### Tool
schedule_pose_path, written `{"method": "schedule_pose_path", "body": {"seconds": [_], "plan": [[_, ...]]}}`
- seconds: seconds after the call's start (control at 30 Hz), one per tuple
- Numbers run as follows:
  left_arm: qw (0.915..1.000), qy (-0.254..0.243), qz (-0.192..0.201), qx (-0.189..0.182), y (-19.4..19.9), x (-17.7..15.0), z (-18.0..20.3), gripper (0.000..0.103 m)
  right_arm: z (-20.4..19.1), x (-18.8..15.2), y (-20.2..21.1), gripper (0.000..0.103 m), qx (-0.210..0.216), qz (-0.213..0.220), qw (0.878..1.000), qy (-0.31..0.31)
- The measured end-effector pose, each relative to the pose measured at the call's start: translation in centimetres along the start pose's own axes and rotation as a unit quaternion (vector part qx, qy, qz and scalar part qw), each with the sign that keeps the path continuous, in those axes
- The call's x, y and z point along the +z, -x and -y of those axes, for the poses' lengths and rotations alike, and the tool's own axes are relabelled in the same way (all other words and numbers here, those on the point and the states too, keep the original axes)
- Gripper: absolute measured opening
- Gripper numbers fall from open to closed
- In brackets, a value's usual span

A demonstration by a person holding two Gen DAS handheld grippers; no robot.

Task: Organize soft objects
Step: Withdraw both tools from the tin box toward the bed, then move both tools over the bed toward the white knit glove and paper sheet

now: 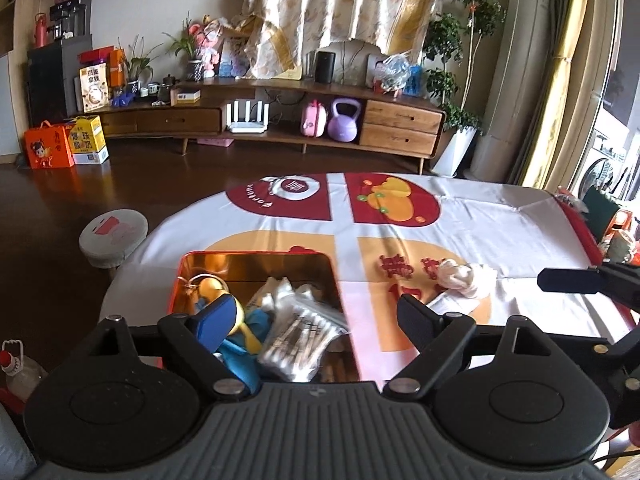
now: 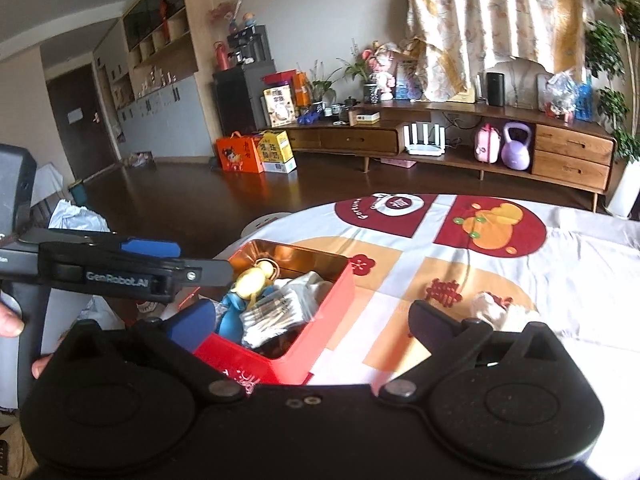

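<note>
A red tin box (image 2: 320,320) with a gold inside (image 1: 256,268) stands on the table's left part. It holds a yellow and blue plush toy (image 1: 240,332), a clear packet of cotton swabs (image 1: 298,332) and white cloth (image 2: 308,284). My left gripper (image 1: 316,320) hovers open above the box's near end, nothing between its pads. My right gripper (image 2: 312,320) is open and empty over the box's near right corner. A white soft bundle (image 1: 466,278) lies on the tablecloth right of the box, also beyond my right finger (image 2: 496,312).
The round table wears a white, red and orange printed cloth (image 1: 520,208). A small round stool (image 1: 113,236) stands at its left. A long wooden TV cabinet (image 1: 280,120) lines the far wall. A person's hand (image 2: 12,320) holds the left gripper (image 2: 204,259).
</note>
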State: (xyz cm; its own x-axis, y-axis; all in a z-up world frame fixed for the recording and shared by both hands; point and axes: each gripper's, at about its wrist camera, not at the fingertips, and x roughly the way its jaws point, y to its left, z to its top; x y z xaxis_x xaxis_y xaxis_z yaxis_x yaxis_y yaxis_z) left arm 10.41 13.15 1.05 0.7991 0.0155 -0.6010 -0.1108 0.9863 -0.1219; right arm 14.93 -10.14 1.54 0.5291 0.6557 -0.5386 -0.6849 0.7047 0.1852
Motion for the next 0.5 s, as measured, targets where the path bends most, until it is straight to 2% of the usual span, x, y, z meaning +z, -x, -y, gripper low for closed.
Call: {"method": "schedule_pose_path", "body": {"seconds": [0.1,0.2,0.5], "plan": [[0.9999,-0.003,0.008,-0.011,0.5,-0.2,1.3,0.089,1.1,-0.7,1.2,0.103,-0.007,0.007,1.000,-0.007],[0.9997,-0.012,0.012,-0.015,0.6,-0.4,2.8,0.101,2.3,-1.3,2.3,0.103,-0.018,0.011,1.000,-0.014],[0.9984,-0.031,0.006,-0.048,-0.9,-1.8,7.1,0.101,6.6,-3.1,4.6,0.103,-0.057,0.011,0.998,-0.036]]}}
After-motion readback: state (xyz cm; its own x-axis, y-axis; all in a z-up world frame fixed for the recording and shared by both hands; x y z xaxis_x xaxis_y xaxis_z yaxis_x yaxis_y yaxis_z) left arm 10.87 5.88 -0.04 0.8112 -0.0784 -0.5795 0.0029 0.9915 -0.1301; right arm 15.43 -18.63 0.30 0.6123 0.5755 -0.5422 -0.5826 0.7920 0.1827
